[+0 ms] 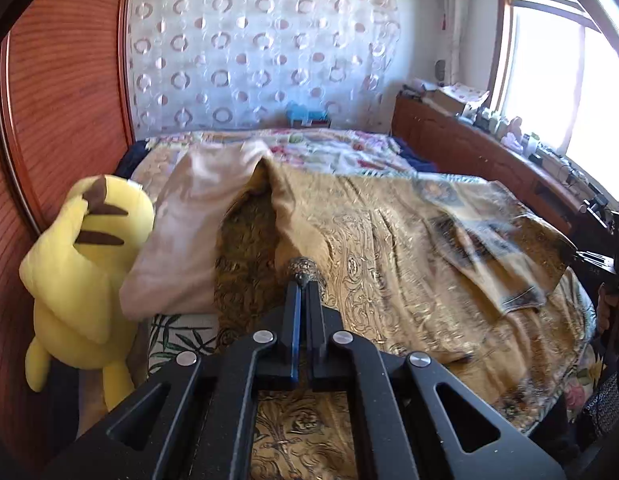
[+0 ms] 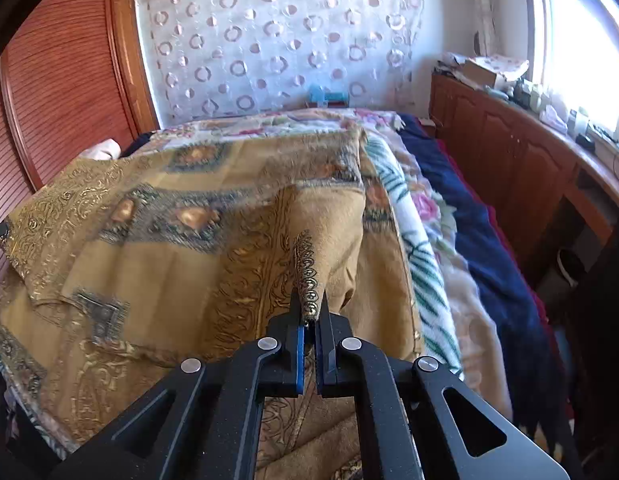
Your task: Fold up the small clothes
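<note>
Your left gripper is clenched on a bunched corner of the gold cloth, the fabric pinched tight between its fingers. Your right gripper is likewise clamped on a patterned edge of the same cloth, a narrow strip of trim standing up out of its tips.

The cloth lies spread over the bed, raised into a peak at each grip. Its long axis runs across the bed from one gripper toward the other; in the left view the far corner reaches the right gripper at the picture's edge, where the hand holding it is mostly cut off and dark. That far part of the cloth is blurred, so its pattern is hard to read there.

A pillow sits just beside the cloth, partly covered by the raised fold. A yellow plush leans against the wooden headboard. The cloth's near edge is hidden under both grippers' bodies.
</note>
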Action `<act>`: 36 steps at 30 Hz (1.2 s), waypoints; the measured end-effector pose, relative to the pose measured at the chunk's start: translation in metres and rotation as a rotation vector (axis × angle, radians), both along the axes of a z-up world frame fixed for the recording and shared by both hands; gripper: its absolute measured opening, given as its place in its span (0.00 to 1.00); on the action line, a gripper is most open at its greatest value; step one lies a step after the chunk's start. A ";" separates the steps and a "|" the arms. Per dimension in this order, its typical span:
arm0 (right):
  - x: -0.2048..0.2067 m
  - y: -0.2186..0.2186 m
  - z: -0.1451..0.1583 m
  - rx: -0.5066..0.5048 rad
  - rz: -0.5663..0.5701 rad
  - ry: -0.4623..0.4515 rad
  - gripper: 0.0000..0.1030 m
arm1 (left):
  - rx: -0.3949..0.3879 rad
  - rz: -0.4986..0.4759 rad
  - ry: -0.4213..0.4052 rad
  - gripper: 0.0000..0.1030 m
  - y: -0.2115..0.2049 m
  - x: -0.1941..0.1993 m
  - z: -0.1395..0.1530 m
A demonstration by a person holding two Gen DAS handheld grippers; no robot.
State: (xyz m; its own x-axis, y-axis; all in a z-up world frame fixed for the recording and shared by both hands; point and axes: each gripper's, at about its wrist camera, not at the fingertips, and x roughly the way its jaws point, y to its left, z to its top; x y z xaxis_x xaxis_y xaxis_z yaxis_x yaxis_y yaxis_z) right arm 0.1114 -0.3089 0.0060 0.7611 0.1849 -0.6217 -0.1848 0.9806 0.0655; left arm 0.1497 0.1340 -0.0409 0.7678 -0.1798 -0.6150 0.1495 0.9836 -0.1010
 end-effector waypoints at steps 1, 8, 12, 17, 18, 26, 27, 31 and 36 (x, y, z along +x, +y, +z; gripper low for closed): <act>-0.002 -0.001 0.006 0.002 0.005 -0.011 0.03 | -0.008 -0.006 -0.008 0.03 0.000 -0.003 0.004; -0.028 -0.011 0.037 0.049 0.038 -0.073 0.03 | -0.057 -0.015 -0.046 0.03 0.006 -0.020 0.022; -0.042 -0.024 0.049 0.068 0.050 -0.091 0.03 | -0.074 -0.015 -0.057 0.03 0.015 -0.032 0.029; -0.066 -0.035 0.047 0.073 0.068 -0.094 0.03 | -0.092 0.002 -0.025 0.03 0.025 -0.055 0.015; -0.068 -0.034 0.043 0.068 0.072 -0.086 0.03 | -0.084 0.012 -0.013 0.03 0.027 -0.059 0.007; -0.058 -0.038 -0.004 0.040 0.048 0.029 0.03 | -0.074 0.052 0.097 0.03 0.031 -0.061 -0.044; -0.055 -0.037 -0.009 0.030 0.042 0.040 0.03 | -0.067 0.055 0.103 0.03 0.030 -0.060 -0.047; -0.046 -0.032 -0.018 0.002 0.028 0.066 0.03 | -0.035 0.064 0.111 0.03 0.022 -0.063 -0.050; -0.044 -0.029 -0.012 0.010 0.019 0.062 0.03 | -0.024 0.067 0.115 0.03 0.020 -0.064 -0.052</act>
State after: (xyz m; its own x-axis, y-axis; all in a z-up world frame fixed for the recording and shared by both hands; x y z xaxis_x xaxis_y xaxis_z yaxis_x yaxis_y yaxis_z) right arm 0.0672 -0.3380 -0.0056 0.7179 0.2055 -0.6652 -0.1984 0.9762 0.0875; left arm 0.0856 0.1537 -0.0924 0.7031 -0.1463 -0.6959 0.0695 0.9881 -0.1375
